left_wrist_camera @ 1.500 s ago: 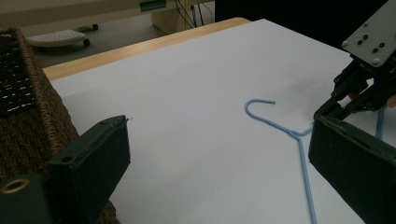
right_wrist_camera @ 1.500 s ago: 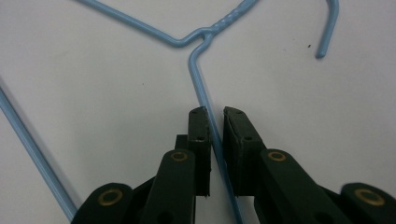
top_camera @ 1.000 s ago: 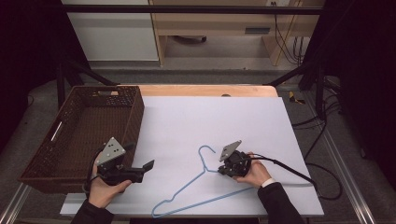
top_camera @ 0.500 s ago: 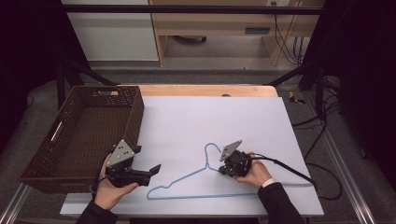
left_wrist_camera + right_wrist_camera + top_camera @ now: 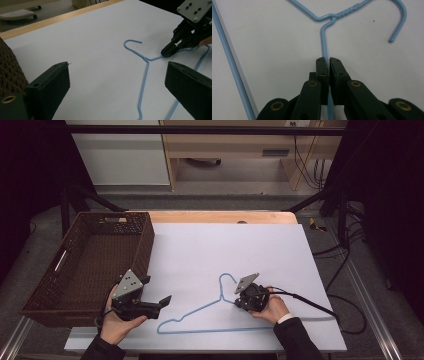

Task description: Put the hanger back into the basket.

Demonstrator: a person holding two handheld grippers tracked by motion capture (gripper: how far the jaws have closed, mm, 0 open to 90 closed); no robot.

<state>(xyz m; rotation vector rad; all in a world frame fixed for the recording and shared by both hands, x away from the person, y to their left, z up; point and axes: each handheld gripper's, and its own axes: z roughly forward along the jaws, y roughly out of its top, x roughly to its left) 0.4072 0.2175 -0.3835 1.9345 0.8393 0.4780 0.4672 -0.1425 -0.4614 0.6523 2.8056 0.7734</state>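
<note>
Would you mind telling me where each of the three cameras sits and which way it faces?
High view: above the person's side, facing forward and down at the table, basket, both hands.
Left gripper view: on the left gripper, facing the hanger between its open jaws.
Right gripper view: on the right gripper, jaws clamping the hanger.
All share the hanger.
</note>
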